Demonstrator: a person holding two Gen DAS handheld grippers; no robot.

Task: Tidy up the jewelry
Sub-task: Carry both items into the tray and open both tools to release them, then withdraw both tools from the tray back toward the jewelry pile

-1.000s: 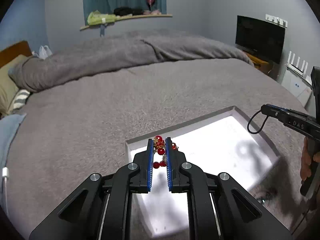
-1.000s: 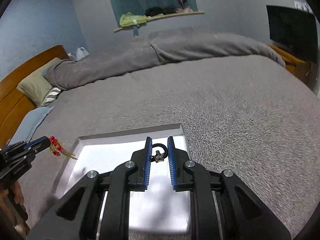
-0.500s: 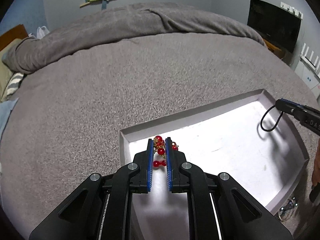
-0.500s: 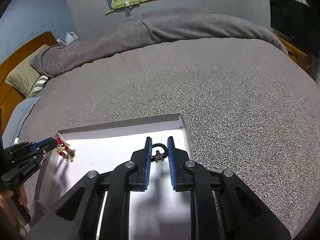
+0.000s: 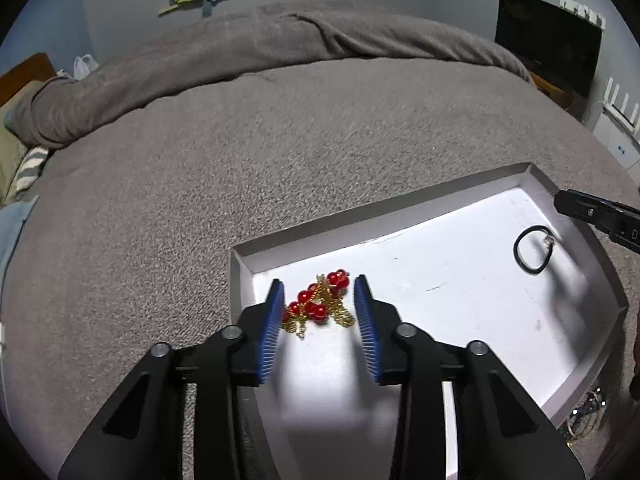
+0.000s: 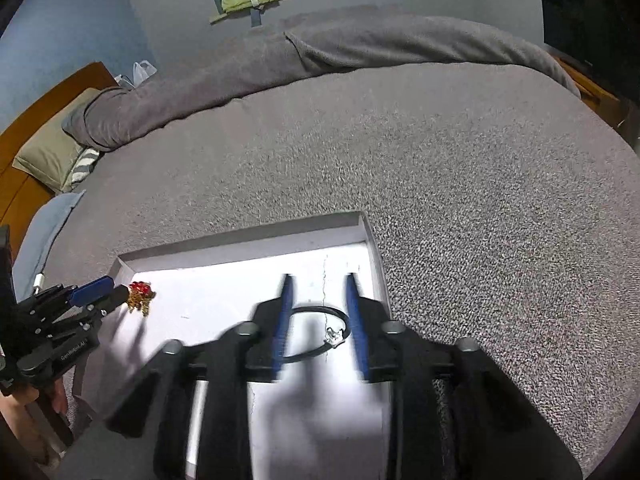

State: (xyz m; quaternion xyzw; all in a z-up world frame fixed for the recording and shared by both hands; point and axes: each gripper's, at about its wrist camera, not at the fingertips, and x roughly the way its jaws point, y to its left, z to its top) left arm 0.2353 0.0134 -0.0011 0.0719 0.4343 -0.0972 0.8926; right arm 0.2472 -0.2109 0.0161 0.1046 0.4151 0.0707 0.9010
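A white shallow tray (image 5: 440, 208) lies on the grey bed. My left gripper (image 5: 319, 294) is open over its left end; a red-bead and gold-chain piece (image 5: 318, 305) lies loose on the tray floor between the fingers. My right gripper (image 6: 318, 294) is open over the tray's right end (image 6: 372, 248); a black cord bracelet with a small silver charm (image 6: 320, 332) lies on the tray between its fingers. The bracelet also shows in the left wrist view (image 5: 534, 249), and the red piece in the right wrist view (image 6: 140, 294).
The grey blanket (image 5: 280, 128) covers the bed all around the tray. More jewelry (image 5: 584, 416) lies on the blanket off the tray's near right corner. Pillows (image 6: 56, 156) and a wooden headboard (image 6: 40, 108) are far left; a TV (image 5: 548, 40) stands far right.
Both grippers opened. The red bead piece dropped from the left gripper onto the tray, and the black bracelet dropped from the right gripper onto the tray. Both grippers came lower.
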